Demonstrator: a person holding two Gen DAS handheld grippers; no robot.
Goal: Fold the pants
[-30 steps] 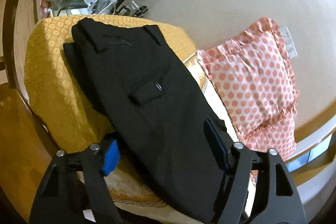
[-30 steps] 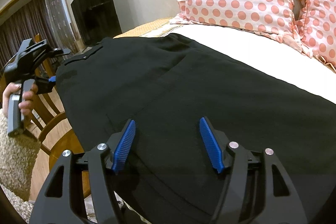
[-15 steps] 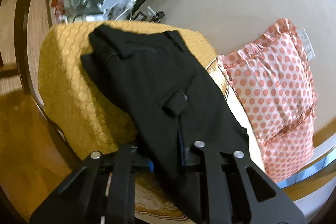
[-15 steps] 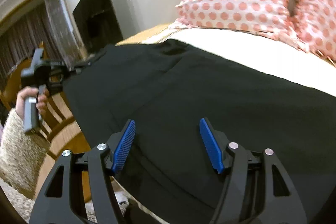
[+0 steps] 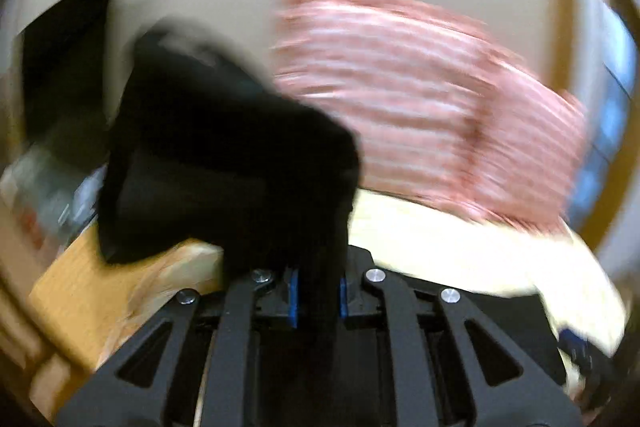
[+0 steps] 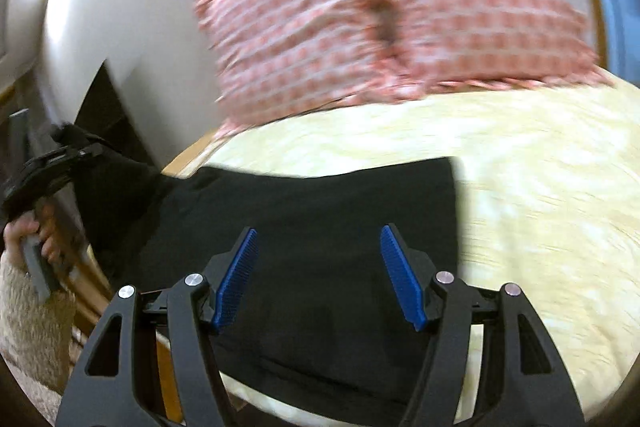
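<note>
Left wrist view, item one: pants [image 5: 224,147], black, heavily blurred. One end is bunched into a dark lump that stands up in front of my left gripper [image 5: 316,291], lifted clear of the bedspread [image 5: 460,247]. A strip of the cloth runs down between the two blue pads [image 5: 293,293], which are drawn nearly together and pinch it. Cloth surface detail cannot be read through the blur.

Right wrist view, same item: the rest of the pants [image 6: 320,227] lies flat on the pale yellow bedspread [image 6: 540,207], a broad black panel with a straight right-hand edge. The left part rises off the bed edge, stretched toward the left gripper [image 6: 60,167]. The near part runs under my right gripper [image 6: 316,275] and out past the bottom of that view.

Item two: left gripper, as seen from the right wrist. Black frame, held at the far left beside the bed. My left hand [image 6: 28,235] wraps its grey handle, fingers curled, a fuzzy cream sleeve [image 6: 32,319] below the wrist.

Item three: right gripper. Blue ribbed pads [image 6: 236,279] stand wide apart with nothing between them. It hangs above the flat black cloth; whether it touches I cannot tell.

Item four: surroundings. Pink spotted pillows [image 6: 380,19] lean against the cream wall [image 6: 120,7] at the head of the bed. A wooden bed frame [image 5: 76,287] shows at the lower left of the left wrist view.
</note>
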